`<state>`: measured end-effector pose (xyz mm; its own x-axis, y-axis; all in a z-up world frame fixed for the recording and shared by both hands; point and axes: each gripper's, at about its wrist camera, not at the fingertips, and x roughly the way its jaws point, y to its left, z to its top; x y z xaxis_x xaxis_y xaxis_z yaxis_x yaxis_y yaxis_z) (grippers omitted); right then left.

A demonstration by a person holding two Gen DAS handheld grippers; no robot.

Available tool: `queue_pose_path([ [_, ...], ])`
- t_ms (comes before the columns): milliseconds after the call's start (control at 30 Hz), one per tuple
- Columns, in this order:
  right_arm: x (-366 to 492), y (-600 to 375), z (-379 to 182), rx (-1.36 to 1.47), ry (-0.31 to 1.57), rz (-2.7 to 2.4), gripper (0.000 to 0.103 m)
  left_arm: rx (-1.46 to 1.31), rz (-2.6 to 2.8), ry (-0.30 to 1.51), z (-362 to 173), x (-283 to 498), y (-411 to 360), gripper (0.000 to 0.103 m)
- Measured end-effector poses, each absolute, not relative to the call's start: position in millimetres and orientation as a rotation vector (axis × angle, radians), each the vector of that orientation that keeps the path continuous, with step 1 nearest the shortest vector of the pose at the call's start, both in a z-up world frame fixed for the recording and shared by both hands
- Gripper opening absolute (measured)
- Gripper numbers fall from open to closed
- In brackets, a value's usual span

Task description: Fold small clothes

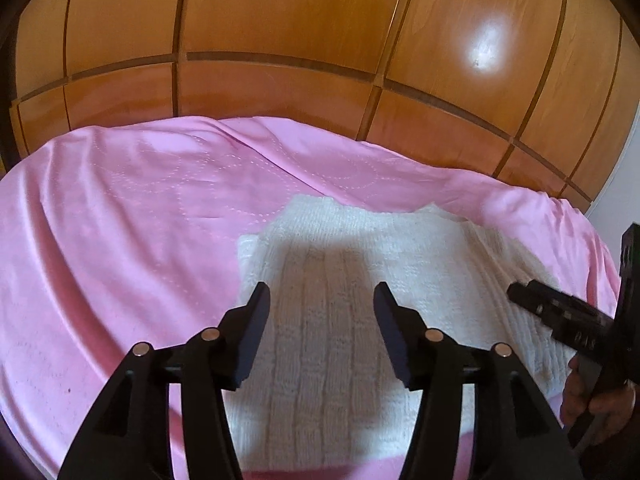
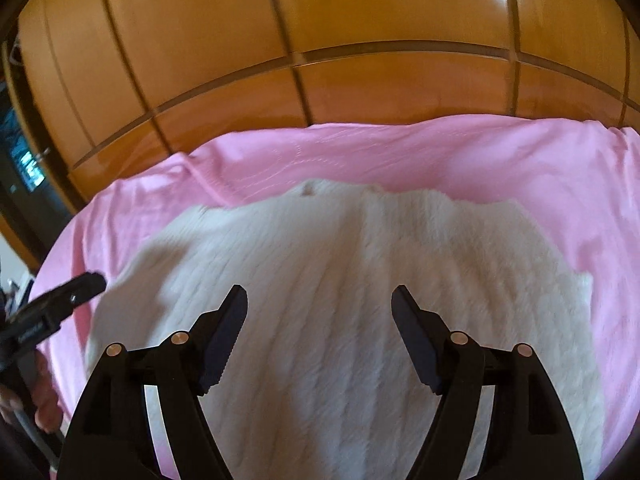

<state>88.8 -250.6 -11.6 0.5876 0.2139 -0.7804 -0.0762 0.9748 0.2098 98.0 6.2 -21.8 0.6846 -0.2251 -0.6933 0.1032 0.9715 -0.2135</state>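
Behind, wooden wardrobe doors (image 1: 280, 20); below, pink bedspread (image 1: 100, 240). Left gripper (image 1: 322, 300) stood with jaws apart, nothing between, above white knitted sweater (image 1: 340, 280). Right gripper (image 2: 318, 304) likewise spread, empty, over same sweater, which lay flat in the middle of the bed. Judged released after a fold. Next fold best begun by pinching one edge at two corners, lifting evenly, laying it square. Near hem cut off by frame; layers underneath not discernible; right view blurred; small button-like spot (image 2: 309, 189) at collar unclear.
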Motion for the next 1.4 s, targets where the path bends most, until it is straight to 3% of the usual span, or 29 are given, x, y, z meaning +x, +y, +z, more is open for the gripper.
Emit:
queue_pose_path([
  [367,46,-221,-25,0.056,0.994,0.245,0.074,-0.149,-0.146,0.806,-27,79,13,0.066],
  [733,37,-232,-48,0.049,0.996,0.218,0.077,-0.267,-0.13,0.896,-57,56,55,0.065],
  [867,37,-232,-48,0.049,0.989,0.216,0.078,-0.365,-0.234,0.918,-67,47,65,0.055],
  [933,37,-231,-49,0.051,0.987,0.214,0.078,-0.388,-0.278,0.949,-76,48,62,0.038],
  [967,37,-230,-49,0.052,0.986,0.212,0.079,-0.385,-0.284,0.957,-79,49,60,0.018],
  [1000,37,-230,-48,0.053,0.986,0.212,0.079,-0.371,-0.277,0.966,-81,51,58,0.005],
  [1267,29,-237,-52,0.017,0.986,0.244,0.078,-0.27,-0.17,0.998,-95,51,63,0.006],
  [1333,27,-232,-54,-0.023,0.97,0.231,0.078,-0.283,-0.167,0.991,-83,48,58,0.014],
  [1367,27,-230,-53,-0.029,0.97,0.225,0.078,-0.288,-0.16,0.978,-78,46,59,0.03],
  [1400,27,-231,-50,-0.021,0.976,0.226,0.078,-0.287,-0.163,0.937,-67,41,56,0.039],
])
